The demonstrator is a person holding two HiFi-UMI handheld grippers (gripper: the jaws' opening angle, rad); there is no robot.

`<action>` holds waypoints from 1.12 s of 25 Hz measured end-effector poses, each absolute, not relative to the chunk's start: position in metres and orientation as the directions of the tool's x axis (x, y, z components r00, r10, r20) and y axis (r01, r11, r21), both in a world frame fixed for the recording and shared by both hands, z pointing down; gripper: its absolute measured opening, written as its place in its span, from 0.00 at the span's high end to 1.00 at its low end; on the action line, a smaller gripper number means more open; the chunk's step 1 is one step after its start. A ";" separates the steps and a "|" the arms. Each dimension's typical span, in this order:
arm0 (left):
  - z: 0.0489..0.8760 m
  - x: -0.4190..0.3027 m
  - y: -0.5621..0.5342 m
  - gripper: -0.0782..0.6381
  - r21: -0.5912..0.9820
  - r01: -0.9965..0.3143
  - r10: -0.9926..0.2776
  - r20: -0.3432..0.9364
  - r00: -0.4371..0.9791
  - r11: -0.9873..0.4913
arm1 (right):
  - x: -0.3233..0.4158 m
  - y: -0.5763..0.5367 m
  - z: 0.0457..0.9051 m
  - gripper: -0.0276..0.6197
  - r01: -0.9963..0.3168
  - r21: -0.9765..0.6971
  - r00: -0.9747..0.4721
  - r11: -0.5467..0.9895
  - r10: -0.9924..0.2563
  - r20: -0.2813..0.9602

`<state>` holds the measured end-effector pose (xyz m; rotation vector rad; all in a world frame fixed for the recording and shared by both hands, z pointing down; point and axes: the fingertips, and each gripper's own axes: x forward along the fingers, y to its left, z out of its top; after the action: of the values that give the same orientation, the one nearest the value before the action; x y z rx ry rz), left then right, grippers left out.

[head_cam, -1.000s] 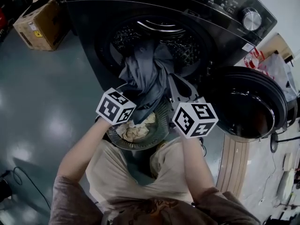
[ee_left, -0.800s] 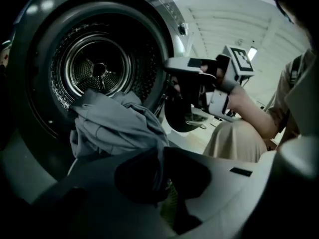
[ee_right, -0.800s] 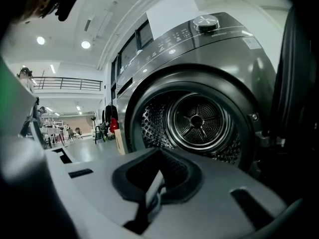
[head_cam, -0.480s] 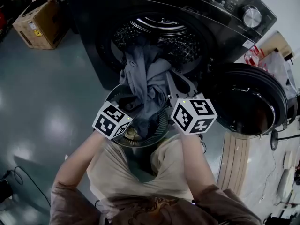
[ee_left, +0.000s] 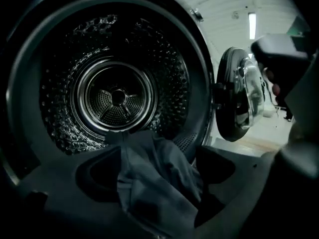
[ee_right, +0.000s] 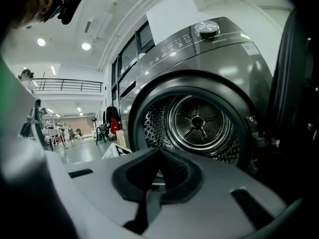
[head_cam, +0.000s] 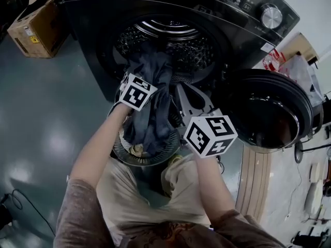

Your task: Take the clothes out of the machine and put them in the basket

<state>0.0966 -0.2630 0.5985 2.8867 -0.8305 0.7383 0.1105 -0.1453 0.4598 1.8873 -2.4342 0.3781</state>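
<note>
A grey garment (head_cam: 155, 107) hangs out of the dark washing machine's drum (head_cam: 170, 37) and down into the round mesh basket (head_cam: 120, 150) below it. A beige cloth (head_cam: 137, 150) lies in the basket. My left gripper (ee_left: 157, 176) is at the drum mouth, and its marker cube (head_cam: 135, 91) rests against the garment. Its jaws have just been opening and stand wide apart, with a fold of the grey garment (ee_left: 154, 183) between them, unpressed. My right gripper (head_cam: 185, 94) hovers over the basket's right side, beside the garment. In the right gripper view its pads (ee_right: 159, 156) meet at the tips, with nothing clearly between them.
The machine's round door (head_cam: 269, 112) stands open to the right. A cardboard box (head_cam: 31, 27) sits on the floor at the far left. A wooden board (head_cam: 253, 180) lies on the floor at the right. The person's knees (head_cam: 129, 190) are just behind the basket.
My left gripper dipped toward the basket, then rose to the drum mouth with its jaws wide apart. More of the grey garment hangs into the basket. The right gripper has barely moved.
</note>
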 end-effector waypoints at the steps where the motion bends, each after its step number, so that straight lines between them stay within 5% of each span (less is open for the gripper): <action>1: 0.602 0.101 -0.275 0.24 -0.096 -0.524 -0.503 0.469 0.726 -0.846 | 0.110 -0.144 0.459 0.96 -0.958 -0.169 -0.262 0.234 -0.949 0.175; 12: 0.659 0.109 -0.328 0.24 -0.094 -0.600 -0.520 0.615 0.593 -0.795 | 0.117 -0.138 0.455 0.96 -0.956 -0.170 -0.266 0.238 -0.949 0.169; 13: 0.657 0.111 -0.327 0.28 -0.096 -0.598 -0.522 0.610 0.596 -0.796 | 0.118 -0.138 0.454 0.96 -0.957 -0.168 -0.265 0.238 -0.949 0.169; 15: 0.652 0.110 -0.325 0.57 -0.085 -0.614 -0.534 0.594 0.601 -0.785 | 0.121 -0.140 0.456 0.96 -0.958 -0.164 -0.260 0.233 -0.951 0.169; 17: 0.650 0.106 -0.321 0.70 -0.057 -0.632 -0.533 0.599 0.598 -0.773 | 0.123 -0.145 0.459 0.96 -0.961 -0.160 -0.250 0.223 -0.953 0.173; 28: 0.610 0.052 -0.189 0.74 0.075 -0.454 -0.344 0.548 0.763 -0.888 | 0.124 -0.157 0.465 0.96 -0.966 -0.163 -0.228 0.201 -0.959 0.170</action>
<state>0.0522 -0.1888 0.6100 2.7556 -0.6308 0.7975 0.1241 -0.1565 0.4647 1.9328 -2.4103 0.3656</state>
